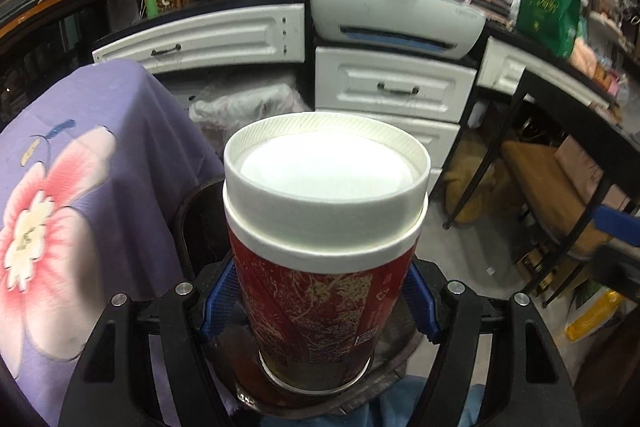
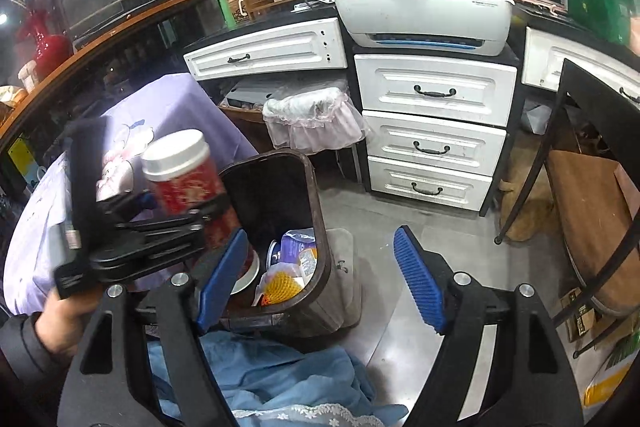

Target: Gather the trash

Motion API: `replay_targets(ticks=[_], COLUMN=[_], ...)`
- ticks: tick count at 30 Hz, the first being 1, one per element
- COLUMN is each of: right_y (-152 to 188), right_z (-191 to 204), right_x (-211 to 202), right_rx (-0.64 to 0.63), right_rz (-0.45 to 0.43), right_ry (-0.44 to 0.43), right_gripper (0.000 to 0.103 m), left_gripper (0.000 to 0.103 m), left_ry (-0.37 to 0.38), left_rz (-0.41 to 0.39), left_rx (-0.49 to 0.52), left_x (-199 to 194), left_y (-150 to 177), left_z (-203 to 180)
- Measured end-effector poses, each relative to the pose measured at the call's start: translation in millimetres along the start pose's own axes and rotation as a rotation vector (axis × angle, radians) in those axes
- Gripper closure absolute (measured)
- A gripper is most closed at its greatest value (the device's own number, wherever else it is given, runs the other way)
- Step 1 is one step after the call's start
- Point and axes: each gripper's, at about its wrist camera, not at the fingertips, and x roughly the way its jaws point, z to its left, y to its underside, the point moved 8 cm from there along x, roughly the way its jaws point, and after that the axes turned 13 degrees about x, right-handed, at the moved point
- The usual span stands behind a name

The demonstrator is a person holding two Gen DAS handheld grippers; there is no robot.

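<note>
My left gripper [image 1: 320, 303] is shut on a red canister with a white lid [image 1: 324, 235], upright between its blue pads. In the right wrist view the same canister [image 2: 180, 175] is held over the left rim of a dark brown trash bin [image 2: 320, 227]. The bin holds a yellow net [image 2: 280, 287], a purple wrapper [image 2: 294, 247] and other trash. My right gripper [image 2: 320, 281] is open and empty, above the bin's near right side.
A purple flowered tablecloth [image 1: 72, 195] covers a table on the left. White drawers [image 2: 432, 131] and a printer [image 2: 424, 19] stand behind. A lined bin [image 2: 316, 119] sits under the counter. A black-framed chair [image 2: 588, 211] stands right. Blue cloth [image 2: 272, 371] lies below.
</note>
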Motion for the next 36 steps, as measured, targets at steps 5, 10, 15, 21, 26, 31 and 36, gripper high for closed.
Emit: replay_targets(ticks=[5, 10, 15, 21, 26, 31, 36], right_y=[0.1, 0.1, -2.6, -9.8, -15.9, -12.3, 4.5], right_z=[-1.7, -0.1, 2.5, 14.9, 36.6, 76.2, 115.0], right_x=[-1.2, -4.8, -10.9, -34.4, -61.7, -93.6, -107.2], right_rx=[0.007, 0.005, 0.007, -0.007, -0.03, -0.057, -0.116], right_rz=[0.002, -0.004, -0.021, -0.101, -0.177, -0.237, -0.24], right_ry=[-0.002, 0.0, 0.002, 0.015, 0.012, -0.049, -0.091], right_gripper=[0.027, 0.027, 0.027, 0.016, 0.008, 0.006, 0.006], left_gripper=[0.032, 0.017, 0.012, 0.006, 0.006, 0.006, 0.006], left_ry=[-0.001, 0.0, 0.016, 0.012, -0.053, -0.189, -0.307], left_rz=[0.058, 0.091, 0.048, -0.09, -0.221, -0.281, -0.286], left_rx=[-0.008, -0.022, -0.056, -0.066, -0.071, -0.089, -0.143], left_x=[22.6, 31.9, 12.4, -58.2, -137.9, -195.8, -245.3], left_y=[5.6, 9.3, 3.2, -7.6, -11.7, 8.3, 53.1], left_z=[1.3, 2.7, 4.1, 5.2, 20.2, 43.9, 66.7])
